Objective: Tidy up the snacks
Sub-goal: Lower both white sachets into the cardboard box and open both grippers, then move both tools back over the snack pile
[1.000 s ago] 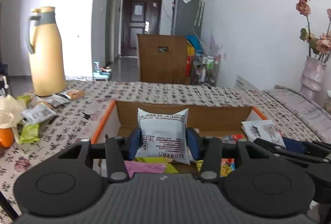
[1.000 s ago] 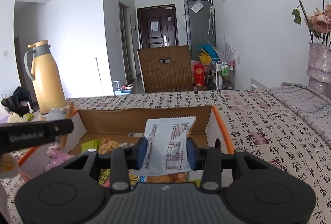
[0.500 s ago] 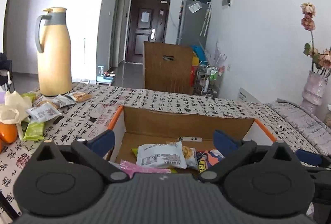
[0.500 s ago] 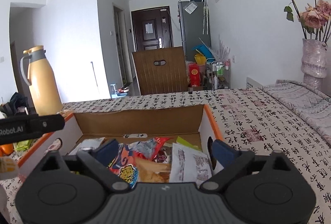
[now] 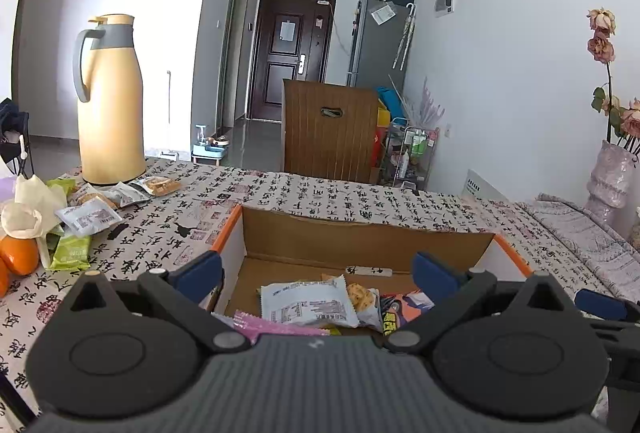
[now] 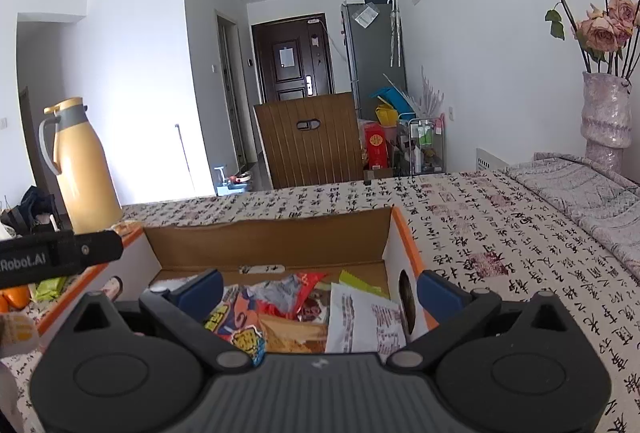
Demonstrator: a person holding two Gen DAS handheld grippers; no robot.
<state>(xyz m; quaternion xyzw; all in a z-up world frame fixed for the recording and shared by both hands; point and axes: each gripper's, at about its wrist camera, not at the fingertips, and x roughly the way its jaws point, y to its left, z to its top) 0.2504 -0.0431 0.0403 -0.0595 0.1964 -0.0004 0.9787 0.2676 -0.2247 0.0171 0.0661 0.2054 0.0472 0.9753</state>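
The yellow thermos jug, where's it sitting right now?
In the left wrist view the yellow thermos jug stands upright at the table's far left, behind loose snack packets and well left of the cardboard box.

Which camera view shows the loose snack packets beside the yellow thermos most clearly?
The left wrist view: the loose snack packets lie in plain sight on the tablecloth by the yellow thermos. In the right wrist view only a green scrap shows behind the left gripper.
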